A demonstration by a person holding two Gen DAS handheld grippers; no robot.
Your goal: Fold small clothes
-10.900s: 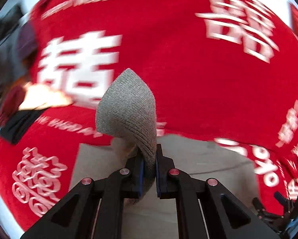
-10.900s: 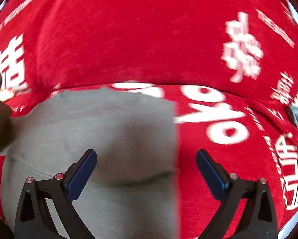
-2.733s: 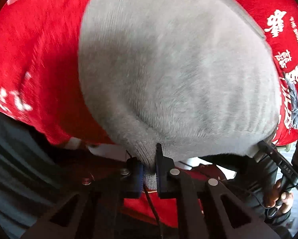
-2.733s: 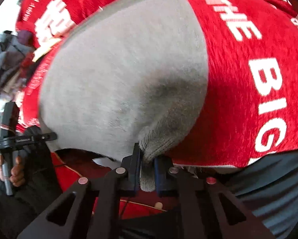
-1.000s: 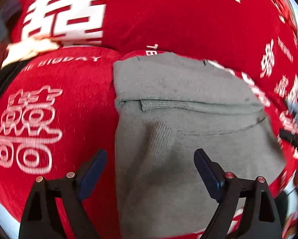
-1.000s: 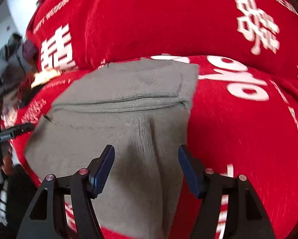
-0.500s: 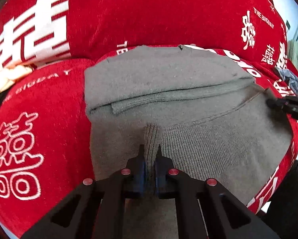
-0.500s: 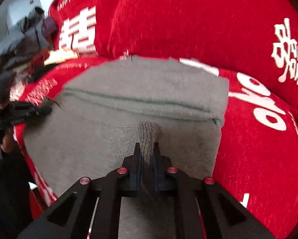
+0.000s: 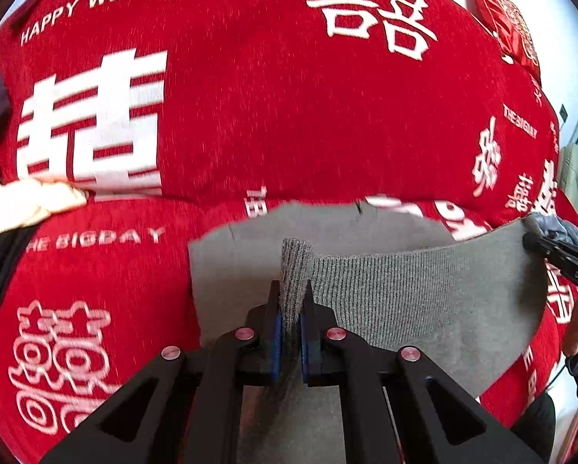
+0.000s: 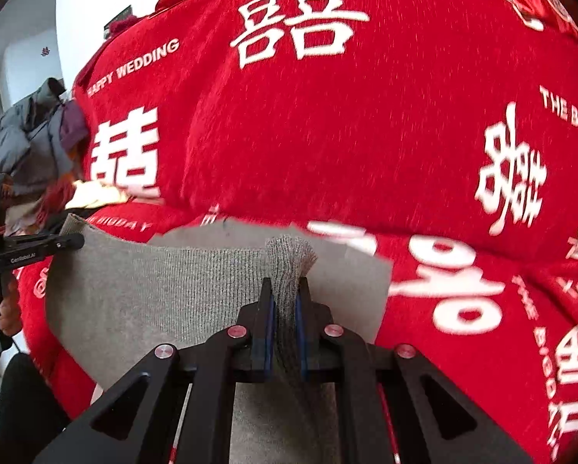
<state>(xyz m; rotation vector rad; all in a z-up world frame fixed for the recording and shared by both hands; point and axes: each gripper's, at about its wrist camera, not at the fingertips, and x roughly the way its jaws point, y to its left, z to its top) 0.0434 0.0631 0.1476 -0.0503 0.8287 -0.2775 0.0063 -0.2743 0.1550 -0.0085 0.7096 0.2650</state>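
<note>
Fingers point(image 9: 277, 332) of left gripper point(image 9: 291, 309) clamped on ribbed hem of grey garment point(image 9: 424, 301); right gripper point(image 10: 283, 303) pinching same hem further along. Both angled down, hem raised off red cover point(image 9: 289, 108), far half flat on it. Clothes pile point(image 10: 30, 143) at left.

Garment point(image 9: 424, 297) — plain grey, its knit hem finely ribbed. Cover point(image 9: 269, 108) — deep red, printed with white double-happiness characters and white capitals reading "HAPPY WEDDING" and "THE BIGDAY". Grippers point(image 9: 290, 309) point(image 10: 285, 305): black arms, blue pads, pink-red rivets. Cloth point(image 9: 30, 201), cream; heap point(image 10: 30, 135) of grey and purple fabric.
</note>
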